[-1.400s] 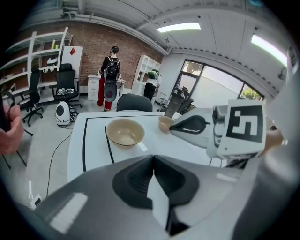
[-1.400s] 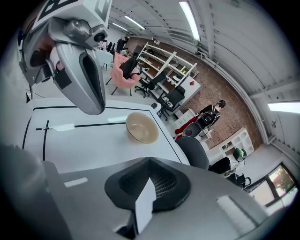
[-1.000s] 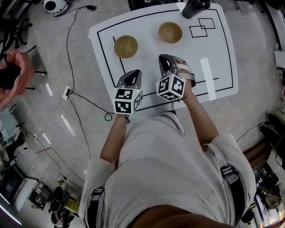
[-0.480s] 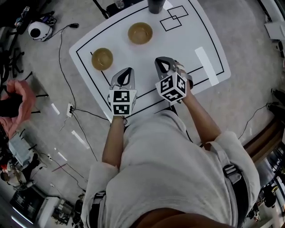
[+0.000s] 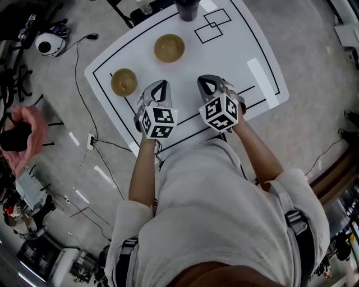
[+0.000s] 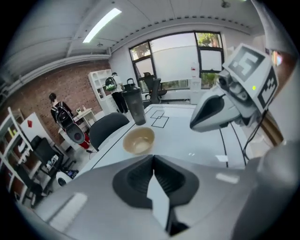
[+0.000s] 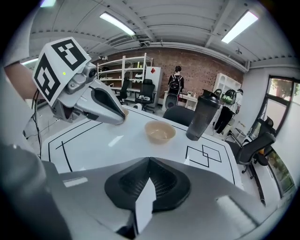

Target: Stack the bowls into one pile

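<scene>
Two tan bowls stand apart on the white table point(image 5: 241, 45): one near the left edge point(image 5: 124, 82), the other farther back point(image 5: 169, 47). My left gripper point(image 5: 159, 87) hovers over the table's near side, right of the left bowl, and is shut on nothing point(image 6: 153, 161). My right gripper point(image 5: 207, 83) hangs beside it, also shut and empty point(image 7: 149, 164). The left gripper view shows the far bowl point(image 6: 138, 140) ahead. In the right gripper view that bowl point(image 7: 160, 132) is ahead, and the left gripper point(image 7: 101, 108) hides most of the other bowl point(image 7: 125, 112).
A dark shaker bottle point(image 5: 187, 8) stands at the table's far edge, behind the far bowl. Black lines and two overlapping squares point(image 5: 212, 25) are drawn on the tabletop. Cables point(image 5: 84, 67) lie on the floor to the left. Chairs, shelves and people are in the room beyond.
Both grippers have shifted sideways along the table's near side and rolled. In the head view the table and bowls now lie farther left and higher. Both grippers stay shut and empty.
</scene>
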The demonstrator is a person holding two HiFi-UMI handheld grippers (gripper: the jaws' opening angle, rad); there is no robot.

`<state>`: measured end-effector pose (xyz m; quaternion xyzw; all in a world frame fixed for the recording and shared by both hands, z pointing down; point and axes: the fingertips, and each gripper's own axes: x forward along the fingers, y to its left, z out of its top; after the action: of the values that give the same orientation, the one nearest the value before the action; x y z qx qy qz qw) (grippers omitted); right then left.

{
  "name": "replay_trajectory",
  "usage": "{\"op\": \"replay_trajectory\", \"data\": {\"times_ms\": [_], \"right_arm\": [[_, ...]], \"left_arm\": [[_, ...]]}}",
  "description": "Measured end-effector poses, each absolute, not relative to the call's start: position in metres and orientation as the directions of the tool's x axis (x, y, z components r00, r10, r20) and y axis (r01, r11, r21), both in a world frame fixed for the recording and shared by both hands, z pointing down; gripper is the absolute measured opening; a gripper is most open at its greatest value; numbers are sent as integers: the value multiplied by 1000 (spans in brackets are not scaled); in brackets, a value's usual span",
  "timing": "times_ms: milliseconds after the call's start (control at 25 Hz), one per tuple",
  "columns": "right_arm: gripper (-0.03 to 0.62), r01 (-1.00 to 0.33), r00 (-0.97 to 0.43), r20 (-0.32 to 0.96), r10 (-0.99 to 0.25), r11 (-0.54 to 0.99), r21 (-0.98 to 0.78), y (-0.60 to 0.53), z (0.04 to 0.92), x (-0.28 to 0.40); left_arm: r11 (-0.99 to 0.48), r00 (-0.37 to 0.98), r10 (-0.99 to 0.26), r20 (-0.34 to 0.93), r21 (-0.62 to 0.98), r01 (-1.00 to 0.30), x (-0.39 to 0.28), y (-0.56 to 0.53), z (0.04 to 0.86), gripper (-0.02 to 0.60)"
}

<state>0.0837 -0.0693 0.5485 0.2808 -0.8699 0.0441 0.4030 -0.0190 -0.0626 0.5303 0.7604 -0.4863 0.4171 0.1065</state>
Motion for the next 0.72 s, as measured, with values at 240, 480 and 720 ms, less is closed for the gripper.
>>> {"op": "replay_trajectory", "data": {"times_ms": [240,480,720], "right_arm": [[0,-515,-516,737,-435,846,139,-83,559,95],[0,-522,-520,740,-427,845,121,-100,562,107],[0,-547,-513,751,-415,832,86,-105,581,122]], "left_arm": [[-566,135,-637,759,-342,-750,-8,-82,542,3],[-583,110,-637,763,-385,-715,-2,-106,554,3],[-602,51,-631,774,-448,-661,-2,-121,577,3]]}}
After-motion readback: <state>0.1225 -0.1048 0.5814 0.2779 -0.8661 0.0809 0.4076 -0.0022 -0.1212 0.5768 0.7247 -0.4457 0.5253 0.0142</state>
